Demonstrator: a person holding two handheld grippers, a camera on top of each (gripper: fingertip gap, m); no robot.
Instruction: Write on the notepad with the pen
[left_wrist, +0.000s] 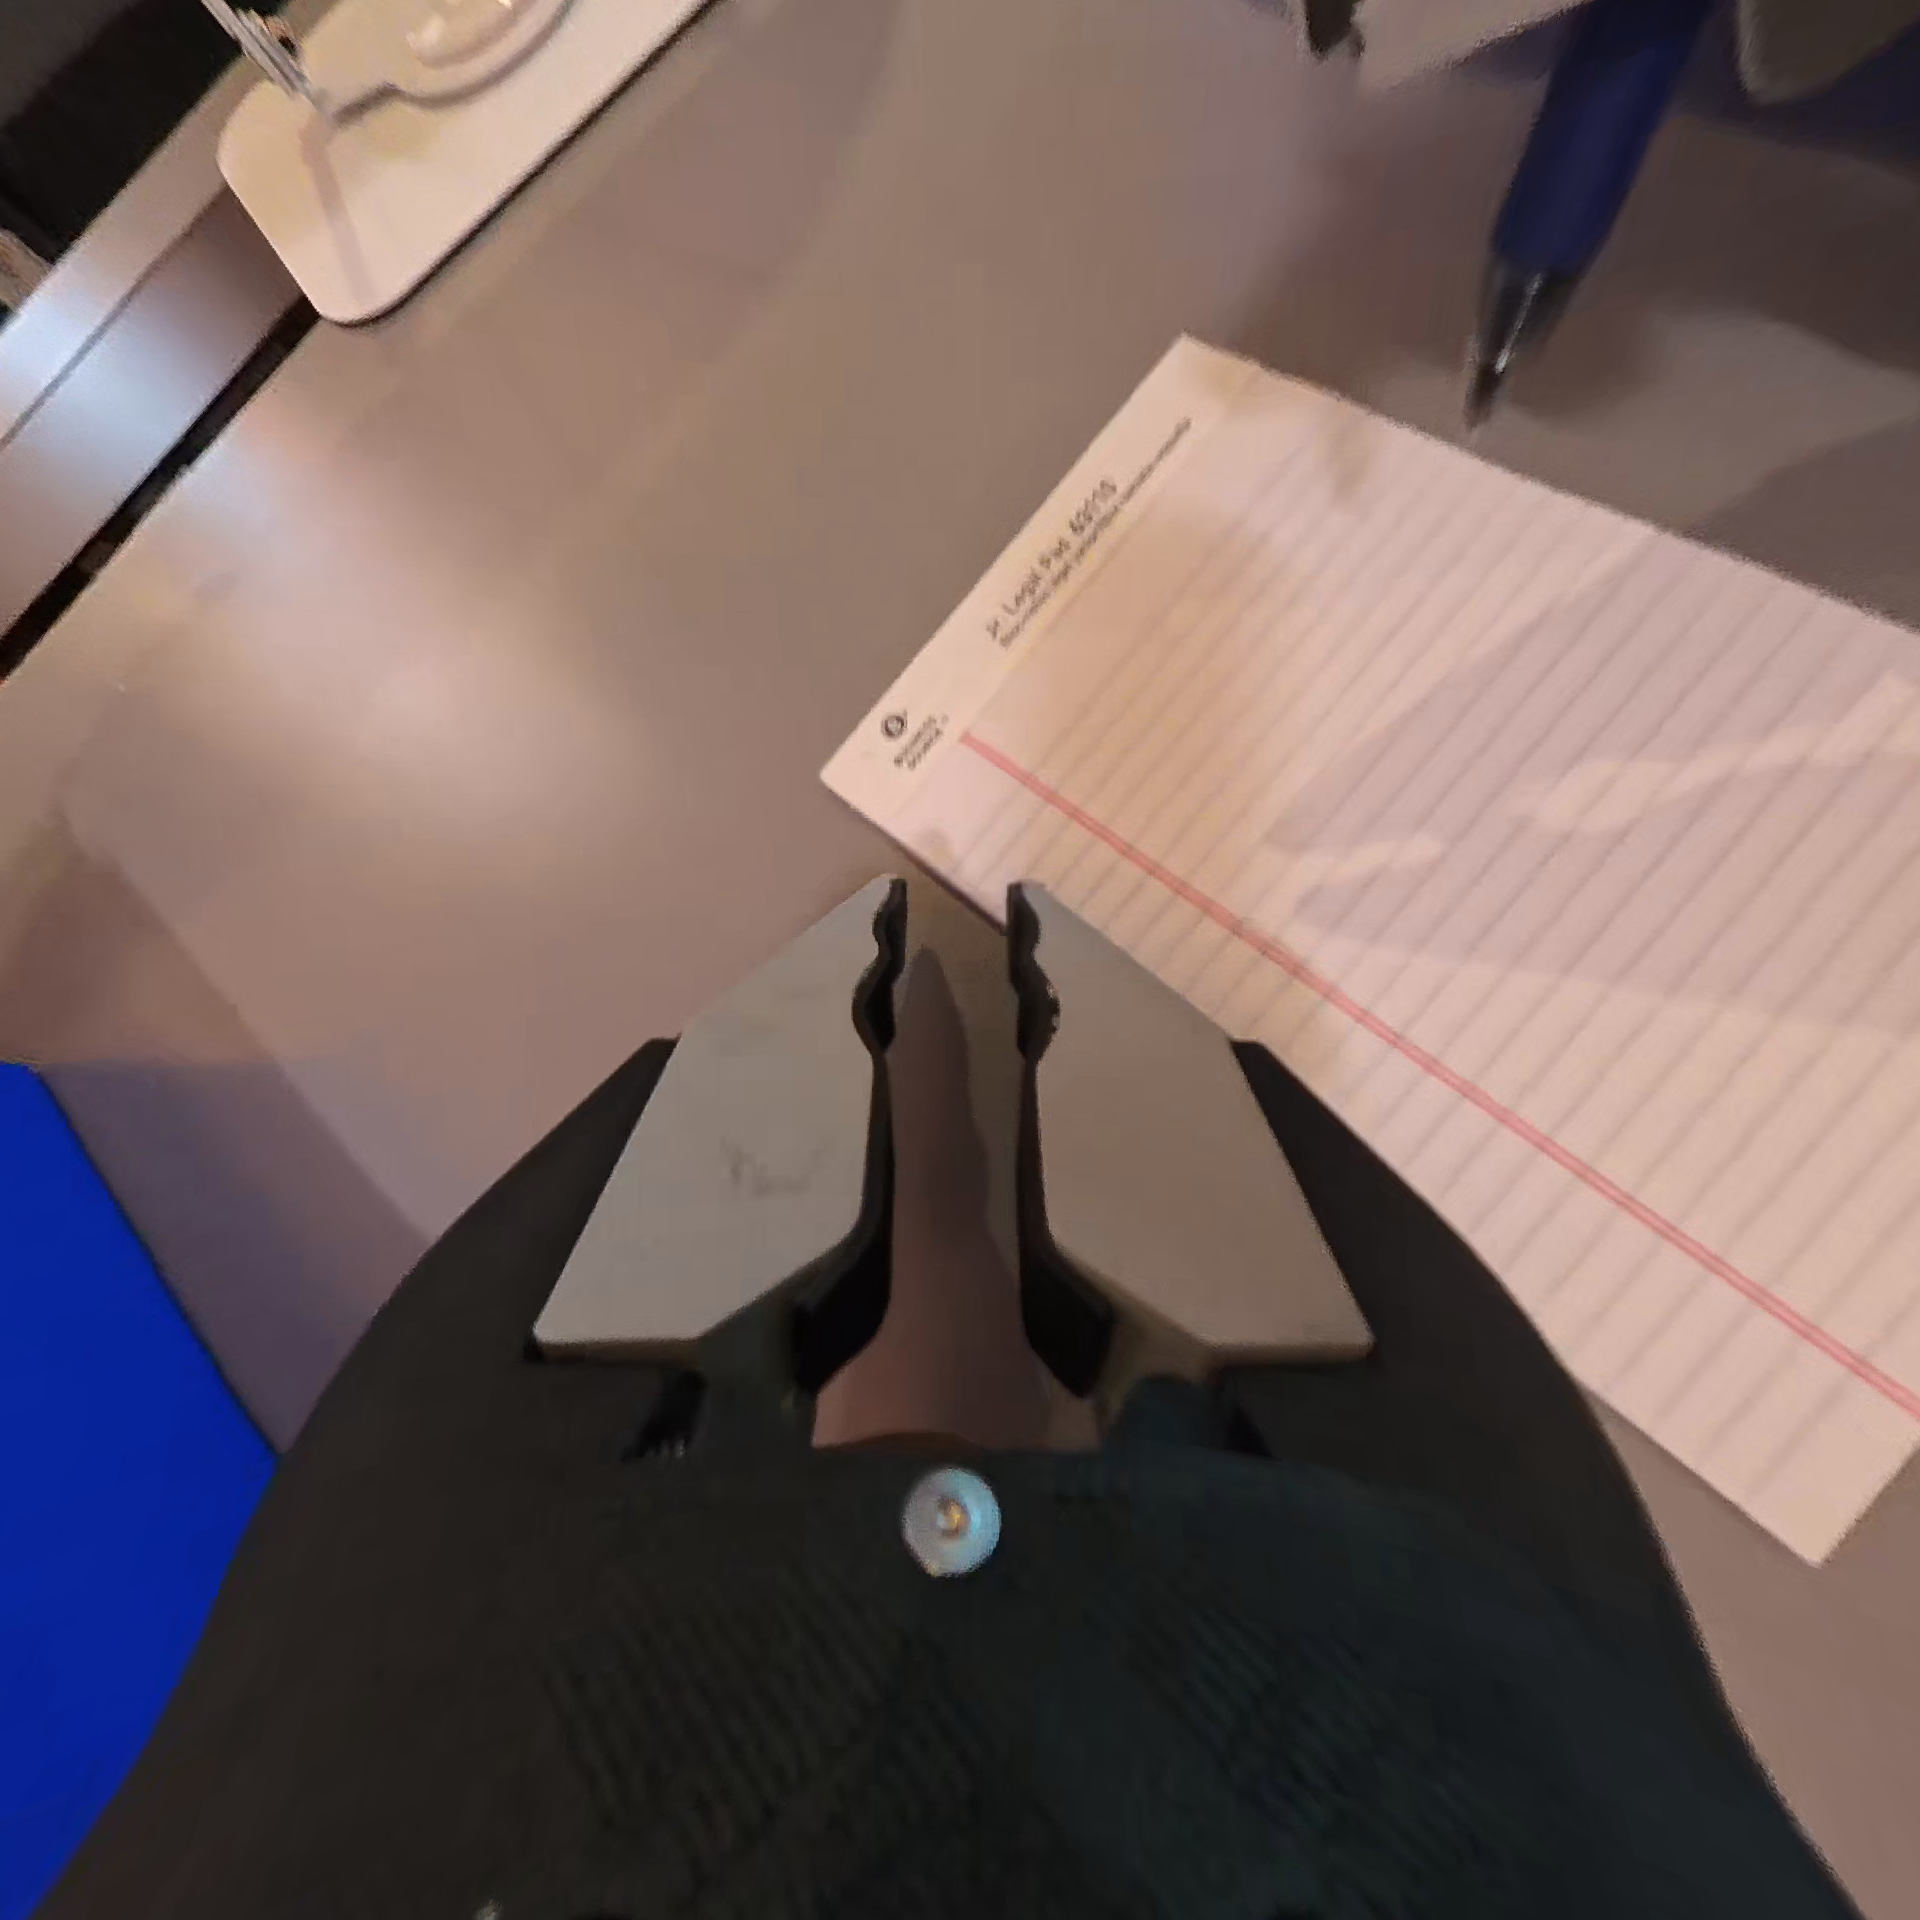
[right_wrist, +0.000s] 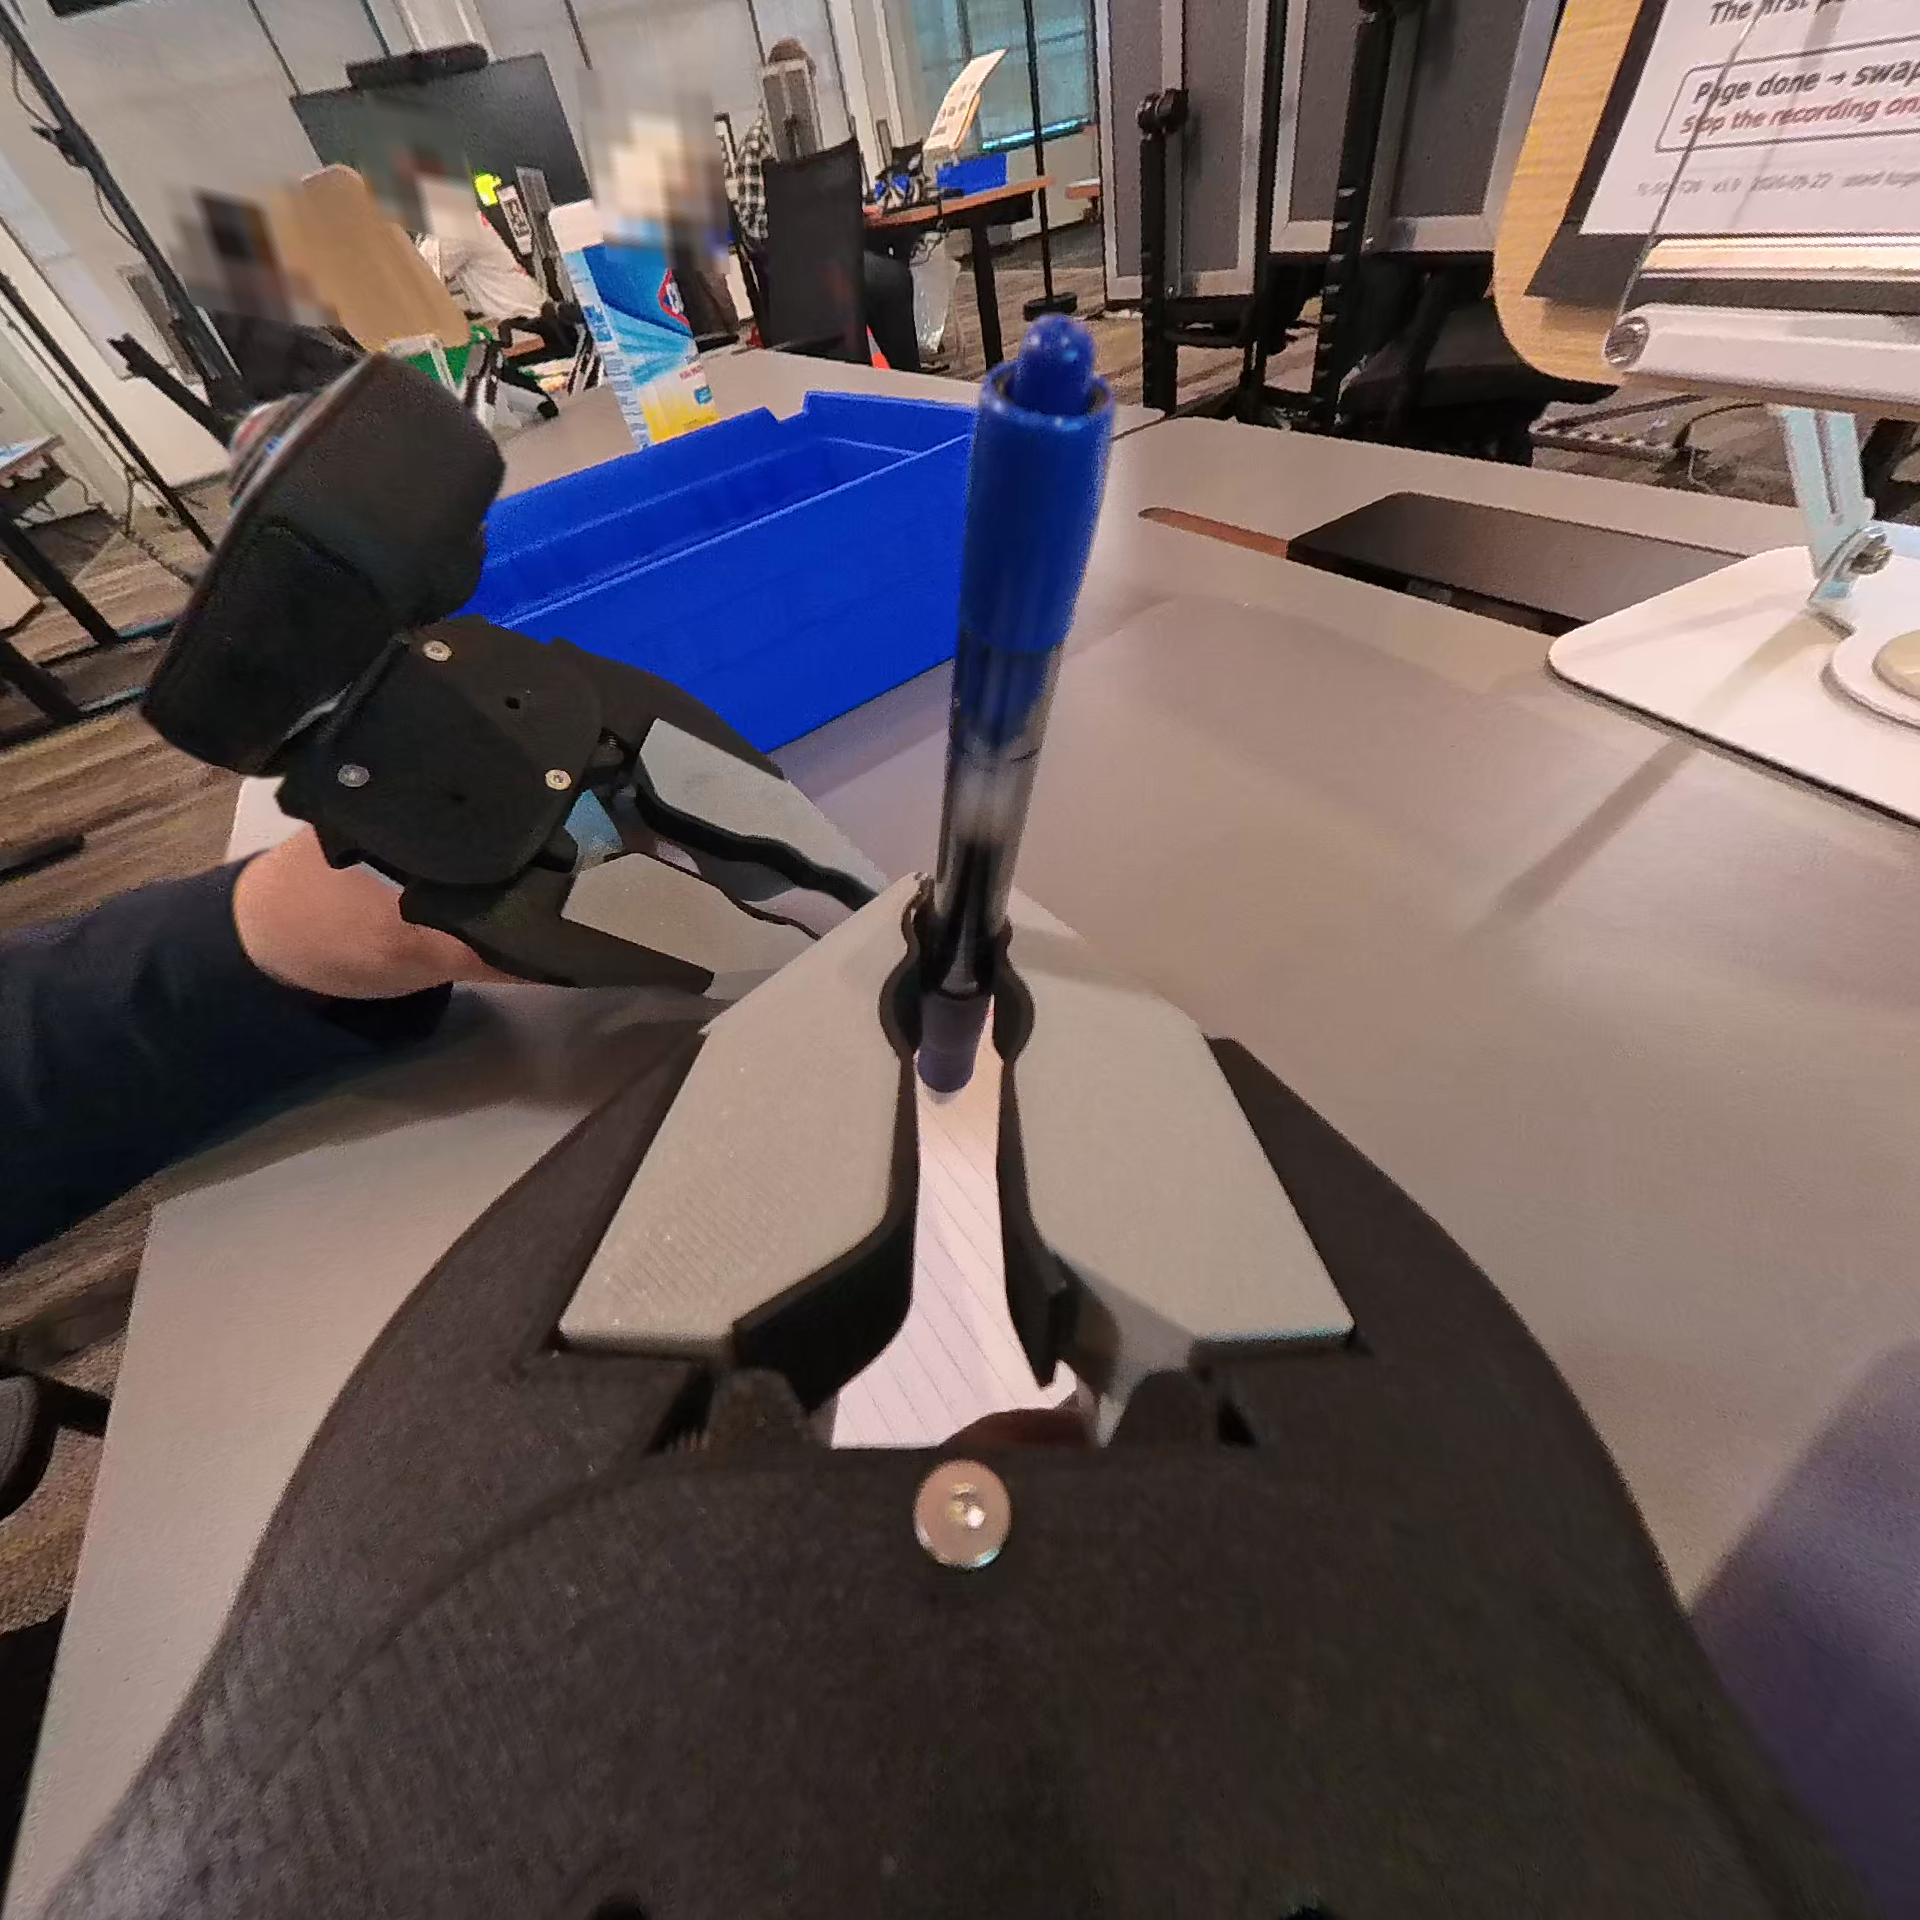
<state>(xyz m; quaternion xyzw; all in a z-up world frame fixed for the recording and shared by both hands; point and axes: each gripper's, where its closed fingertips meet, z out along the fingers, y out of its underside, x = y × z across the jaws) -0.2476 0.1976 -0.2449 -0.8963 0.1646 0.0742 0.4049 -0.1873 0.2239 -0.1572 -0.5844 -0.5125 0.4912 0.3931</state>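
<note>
Blue pen (right_wrist: 1023, 582) stands clamped in the right claw (right_wrist: 956, 971), tip poised above the lined notepad (left_wrist: 1507, 862) on the grey surface (left_wrist: 520, 675); left claw (left_wrist: 956, 904) slightly apart, empty, beside the pad's edge; unpinned, the pad may skid under the stroke

The grey matte surface (left_wrist: 540, 582) lies bare to the left of the white lined notepad (left_wrist: 1455, 831), with open room between the pad and the white flat-based stand (left_wrist: 395, 197) at the far left corner. The deep blue plastic bin (right_wrist: 748, 551) blocks the surface's far left side. Above the pad's far corner hangs the blue-barrelled pen (left_wrist: 1558, 208), tip clear of the paper. The left gripper (left_wrist: 956, 904), jaws slightly parted, crowds the pad's near-left edge.
</note>
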